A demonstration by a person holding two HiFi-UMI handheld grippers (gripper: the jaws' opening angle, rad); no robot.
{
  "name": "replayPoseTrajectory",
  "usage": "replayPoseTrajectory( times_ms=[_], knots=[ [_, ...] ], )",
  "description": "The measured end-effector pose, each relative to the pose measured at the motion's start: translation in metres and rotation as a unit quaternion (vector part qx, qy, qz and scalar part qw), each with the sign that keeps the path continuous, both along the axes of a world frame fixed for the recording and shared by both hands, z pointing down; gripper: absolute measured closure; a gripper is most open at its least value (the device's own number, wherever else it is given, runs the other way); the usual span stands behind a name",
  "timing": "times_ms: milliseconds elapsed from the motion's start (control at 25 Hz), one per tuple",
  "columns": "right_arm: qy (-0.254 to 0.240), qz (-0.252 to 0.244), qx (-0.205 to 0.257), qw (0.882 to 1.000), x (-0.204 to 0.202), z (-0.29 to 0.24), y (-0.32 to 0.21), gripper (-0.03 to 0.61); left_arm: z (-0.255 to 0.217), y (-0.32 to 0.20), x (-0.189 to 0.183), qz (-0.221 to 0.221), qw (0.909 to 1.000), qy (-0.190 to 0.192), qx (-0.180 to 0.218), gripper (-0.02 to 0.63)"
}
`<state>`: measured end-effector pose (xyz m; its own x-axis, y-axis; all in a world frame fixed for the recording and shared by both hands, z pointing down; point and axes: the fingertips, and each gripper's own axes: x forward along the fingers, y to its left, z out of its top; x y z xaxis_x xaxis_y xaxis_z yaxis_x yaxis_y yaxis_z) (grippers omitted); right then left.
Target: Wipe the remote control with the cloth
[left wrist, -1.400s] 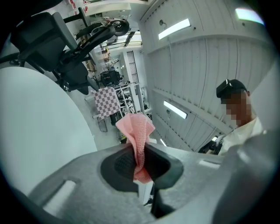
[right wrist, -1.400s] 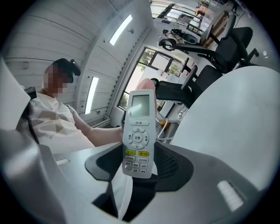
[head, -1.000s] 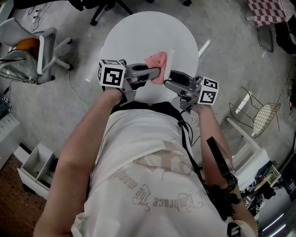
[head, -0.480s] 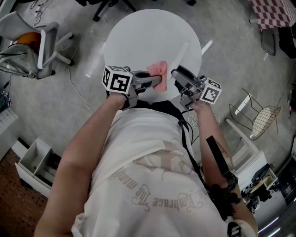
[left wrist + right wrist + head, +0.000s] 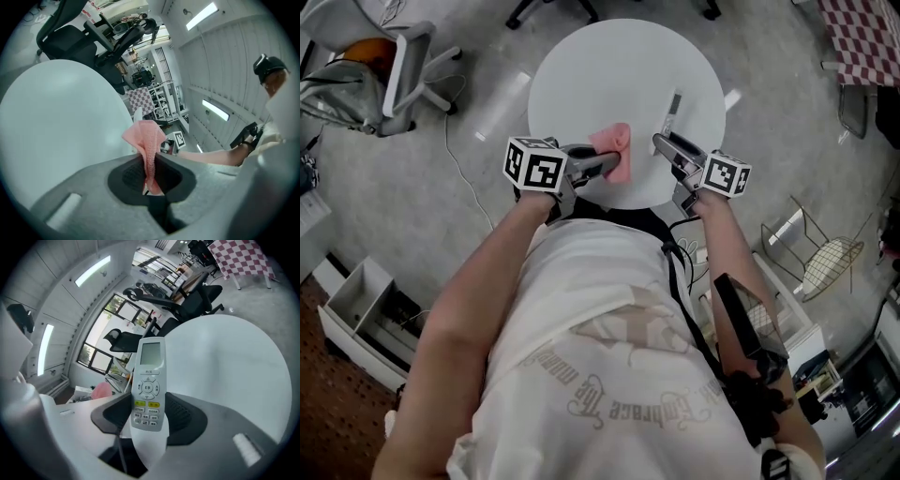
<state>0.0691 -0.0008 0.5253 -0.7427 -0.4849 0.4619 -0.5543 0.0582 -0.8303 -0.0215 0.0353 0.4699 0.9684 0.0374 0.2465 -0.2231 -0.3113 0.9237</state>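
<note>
Our left tongs (image 5: 151, 177) were clamped on a bunched pink knitted cloth (image 5: 146, 140), pinched thin between the two dark pads, with its loose end fanned out past the tips. Our right tongs (image 5: 148, 420) were closed on the lower end of a slim white plastic remote control (image 5: 149, 380). Its button face was turned towards the camera, two yellow-green keys sat level with the jaws, and the small grey screen end stuck out ahead. From the head view we saw both tools reaching over the near edge of a round white table (image 5: 609, 66), the left one (image 5: 605, 167) beside the right one (image 5: 667, 142). The cloth (image 5: 612, 148) hung over the near middle of the tabletop, and the remote (image 5: 674, 105) pointed away over its right part. The two things were near each other but apart. We could not tell whether either touched the tabletop.
</note>
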Motion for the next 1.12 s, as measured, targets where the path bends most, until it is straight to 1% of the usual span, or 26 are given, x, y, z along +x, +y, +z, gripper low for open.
replayPoseTrajectory(
  times_ms=[80, 200, 280, 360, 440, 560, 680, 800, 880, 960, 1040, 1120],
  knots=[
    [0.027, -0.009, -0.026, 0.999, -0.003, 0.015, -0.002, 0.346, 0.003, -0.005, -0.009, -0.011, 0.9999, -0.004, -0.002, 0.594],
    [0.079, -0.034, -0.049, 0.995, -0.005, 0.033, -0.004, 0.346, 0.005, -0.010, -0.017, -0.019, 0.9998, -0.007, -0.003, 0.594],
    [0.119, -0.063, -0.058, 0.989, -0.008, 0.043, -0.005, 0.347, 0.007, -0.012, -0.023, -0.025, 0.9996, -0.009, -0.005, 0.594],
    [0.160, -0.092, -0.063, 0.981, -0.011, 0.052, -0.006, 0.347, 0.008, -0.015, -0.030, -0.031, 0.9994, -0.009, -0.007, 0.594],
    [0.207, -0.117, -0.068, 0.969, -0.012, 0.061, -0.007, 0.346, 0.010, -0.018, -0.036, -0.035, 0.9993, -0.011, -0.008, 0.594],
    [0.280, -0.154, -0.075, 0.944, -0.008, 0.074, -0.004, 0.345, 0.012, -0.021, -0.043, -0.038, 0.9992, -0.009, -0.009, 0.594],
    [0.334, -0.180, -0.078, 0.922, -0.003, 0.076, -0.002, 0.345, 0.009, -0.024, -0.043, -0.039, 0.9992, 0.002, -0.010, 0.594],
    [0.359, -0.208, -0.074, 0.907, -0.019, 0.082, -0.006, 0.342, 0.011, -0.028, -0.060, -0.046, 0.9989, -0.007, -0.007, 0.594],
    [0.367, -0.217, -0.075, 0.901, -0.025, 0.084, -0.009, 0.341, 0.012, -0.029, -0.065, -0.049, 0.9987, -0.013, -0.005, 0.594],
    [0.378, -0.215, -0.078, 0.897, -0.020, 0.084, -0.009, 0.339, 0.012, -0.027, -0.061, -0.044, 0.9990, -0.010, -0.005, 0.594],
    [0.383, -0.206, -0.076, 0.897, -0.017, 0.083, -0.010, 0.330, 0.010, -0.025, -0.058, -0.041, 0.9992, -0.006, -0.002, 0.594],
    [0.379, -0.197, -0.070, 0.902, -0.017, 0.081, -0.012, 0.325, 0.008, -0.024, -0.057, -0.041, 0.9992, -0.006, 0.002, 0.594]
  ],
)
